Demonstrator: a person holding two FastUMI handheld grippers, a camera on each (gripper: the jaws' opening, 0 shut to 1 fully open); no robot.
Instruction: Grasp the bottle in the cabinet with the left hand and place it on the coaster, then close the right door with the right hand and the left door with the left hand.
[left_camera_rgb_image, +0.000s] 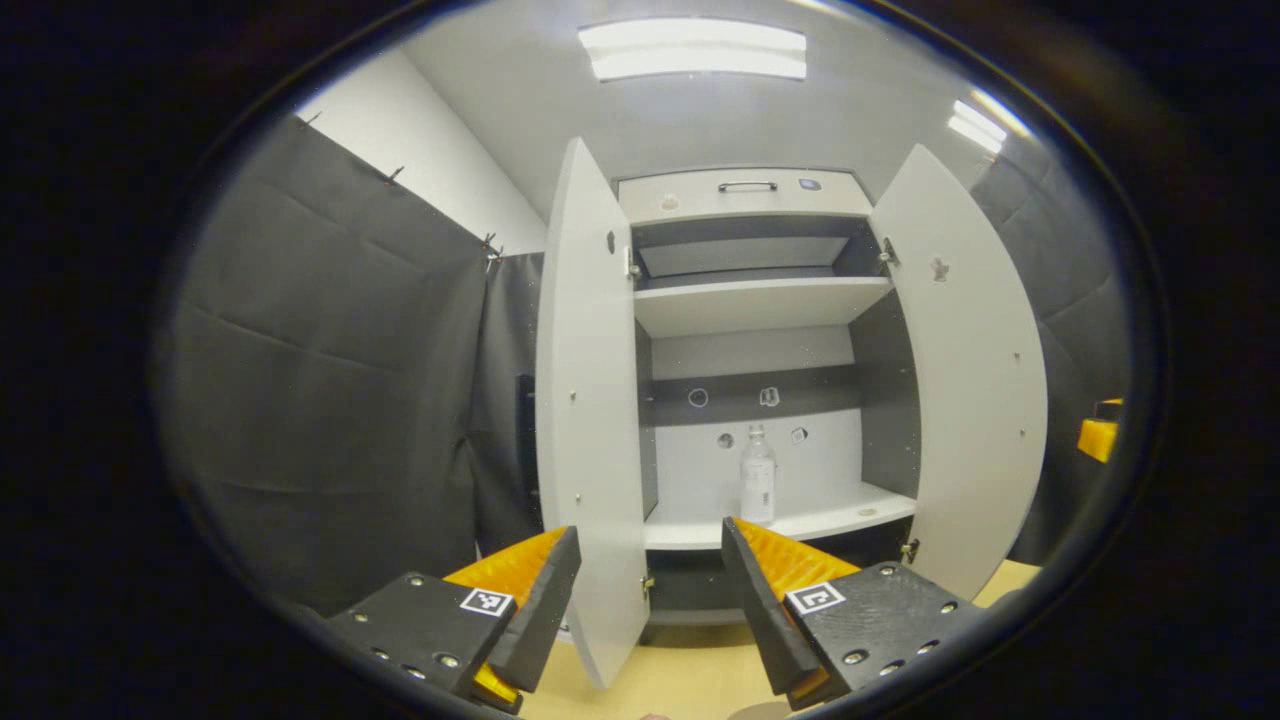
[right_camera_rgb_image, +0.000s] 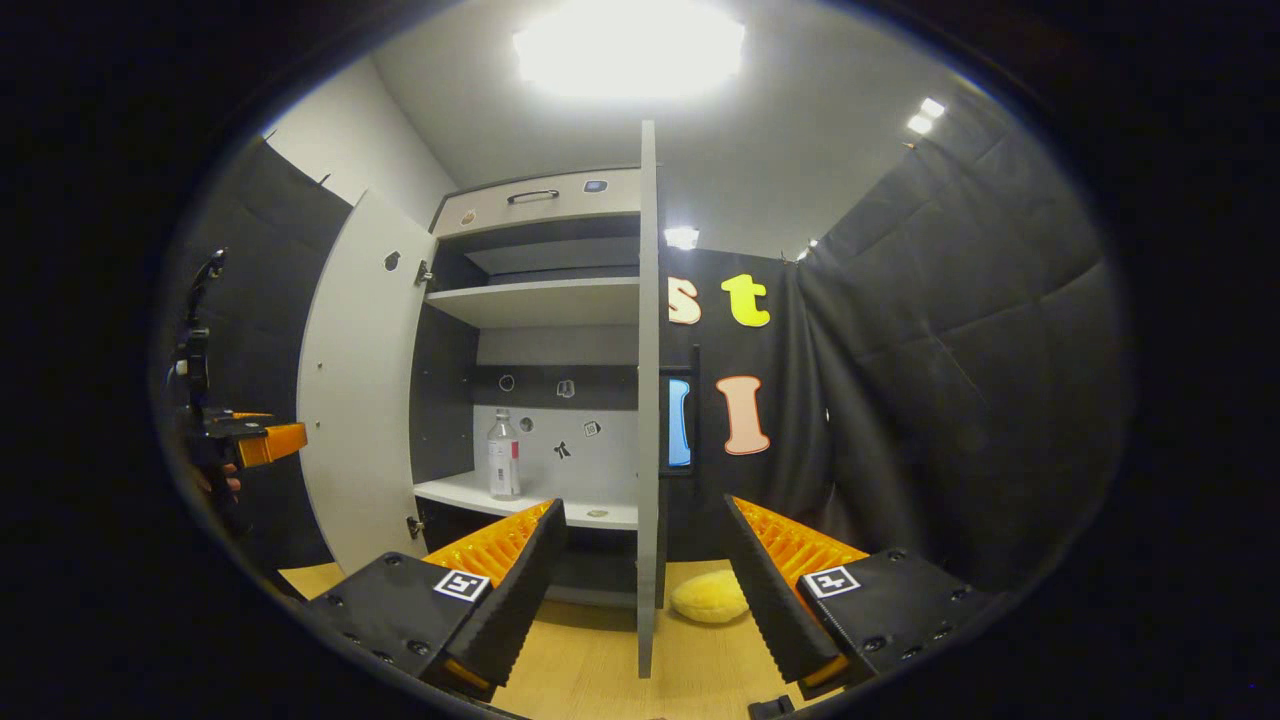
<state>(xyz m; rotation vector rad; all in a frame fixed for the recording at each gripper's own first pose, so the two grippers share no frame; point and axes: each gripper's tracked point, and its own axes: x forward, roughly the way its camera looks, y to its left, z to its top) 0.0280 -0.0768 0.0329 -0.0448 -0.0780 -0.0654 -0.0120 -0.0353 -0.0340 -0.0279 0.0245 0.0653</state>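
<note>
While both doors stand swung outward, the white two-door cabinet with dark grey inner walls (left_camera_rgb_image: 745, 195) faces the left gripper view head-on, its top panel carrying a small dark handle.

Item, bottle: clear plastic bottle with a white label and pale cap (left_camera_rgb_image: 757, 486), upright on the lower white shelf (left_camera_rgb_image: 860, 512), toward the middle of the compartment, standing apart from the side walls. In the right gripper view the same bottle (right_camera_rgb_image: 503, 456) stands at the left part of that shelf (right_camera_rgb_image: 450, 490).

Item, upper white shelf (left_camera_rgb_image: 760, 303): bare board above the bottle's compartment.

Item, left door (left_camera_rgb_image: 590, 400): white panel, open, seen nearly face-on with its edge toward the camera. Item, right door (left_camera_rgb_image: 965, 370): white panel, open; in the right gripper view it appears edge-on (right_camera_rgb_image: 648, 400), between the fingers.

Item, left gripper (left_camera_rgb_image: 650, 545): fingers spread wide, holding nothing, low before the cabinet and well apart from the bottle. It also appears at the far left of the right gripper view (right_camera_rgb_image: 262, 441), with part of a hand (right_camera_rgb_image: 222, 485) beneath it.

Item, right gripper (right_camera_rgb_image: 645, 515): fingers spread wide, empty, straddling the line of the right door's edge without visible contact.

Item, yellow rounded soft object (right_camera_rgb_image: 708, 596): lying on the light wooden tabletop (right_camera_rgb_image: 600, 660), just right of the right door's lower edge.
</note>
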